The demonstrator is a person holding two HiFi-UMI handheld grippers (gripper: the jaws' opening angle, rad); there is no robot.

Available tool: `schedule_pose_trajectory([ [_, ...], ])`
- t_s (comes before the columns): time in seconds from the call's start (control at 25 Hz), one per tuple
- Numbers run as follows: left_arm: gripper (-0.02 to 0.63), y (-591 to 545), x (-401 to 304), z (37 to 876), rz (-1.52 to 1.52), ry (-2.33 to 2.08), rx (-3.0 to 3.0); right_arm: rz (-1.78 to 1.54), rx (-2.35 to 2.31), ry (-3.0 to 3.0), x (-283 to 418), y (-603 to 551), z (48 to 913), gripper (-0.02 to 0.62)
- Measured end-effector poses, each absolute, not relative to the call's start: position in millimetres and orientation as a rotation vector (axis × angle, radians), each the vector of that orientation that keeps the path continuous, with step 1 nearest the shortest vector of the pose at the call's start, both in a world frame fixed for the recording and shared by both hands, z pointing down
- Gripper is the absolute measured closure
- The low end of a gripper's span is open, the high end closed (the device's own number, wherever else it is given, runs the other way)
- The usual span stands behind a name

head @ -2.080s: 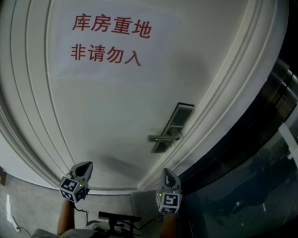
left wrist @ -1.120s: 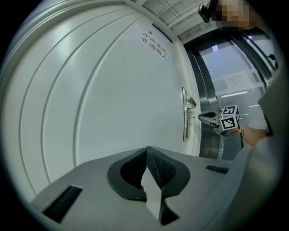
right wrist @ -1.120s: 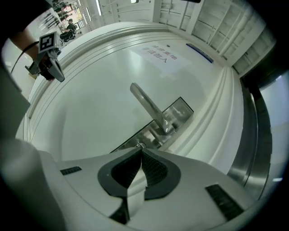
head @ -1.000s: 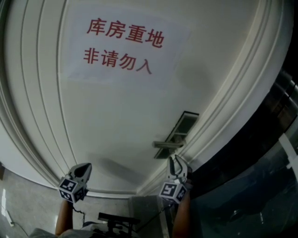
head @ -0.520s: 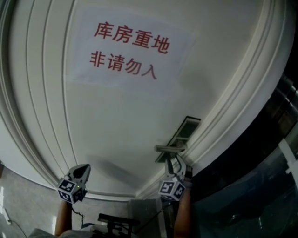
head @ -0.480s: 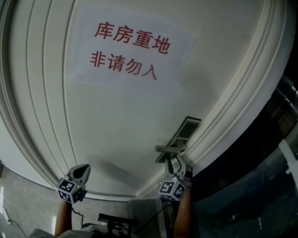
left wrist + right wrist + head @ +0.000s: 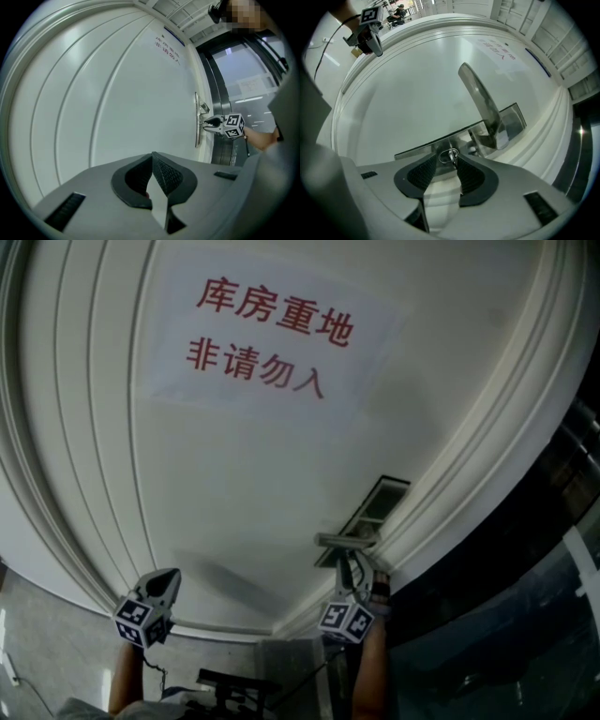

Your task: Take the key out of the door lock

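Note:
A small metal key [image 7: 451, 156] with a wire ring sticks out of the steel lock plate [image 7: 436, 146], below the lever handle [image 7: 480, 101] of the white door [image 7: 244, 474]. My right gripper [image 7: 446, 161] points straight at the key. Its jaws have just been closing and the key stands between the fingertips, with a gap still visible. In the head view this gripper [image 7: 349, 570] sits just under the handle [image 7: 345, 541], and the key is hidden there. My left gripper [image 7: 161, 589] hangs low at the left, away from the door, shut and empty.
A paper sign [image 7: 272, 329] with red characters is stuck high on the door. Raised mouldings [image 7: 75, 474] curve around the door panel. A dark glass panel [image 7: 525, 615] stands to the right of the frame. Grey floor [image 7: 47, 643] shows at the lower left.
My right gripper has come up from low in front of the door to just beneath the handle, and has rolled. The left gripper has stayed in place.

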State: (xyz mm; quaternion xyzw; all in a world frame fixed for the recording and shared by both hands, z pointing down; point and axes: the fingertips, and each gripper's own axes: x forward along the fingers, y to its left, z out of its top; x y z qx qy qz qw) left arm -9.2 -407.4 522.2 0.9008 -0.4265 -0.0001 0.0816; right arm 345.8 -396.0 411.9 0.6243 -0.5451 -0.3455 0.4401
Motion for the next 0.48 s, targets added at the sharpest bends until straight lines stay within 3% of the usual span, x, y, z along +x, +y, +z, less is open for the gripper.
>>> schedule_pose_trajectory([
  [0.2,0.601,-407.6,-9.7,522.3,0.003,-1.280,2.690,-0.912,1.526,-1.281,346.8,-397.6,409.1,0.475],
  [0.32,0.601,-408.0,-9.4,521.2,-0.003,-1.280,2.690,-0.948,1.529,-1.244,348.9,-397.4,405.0,0.534],
  [0.48,0.601,-408.8,-10.0,521.7,-0.005,-1.282,2.692,-0.957,1.523,-1.231,349.2,-397.9,405.2,0.535],
])
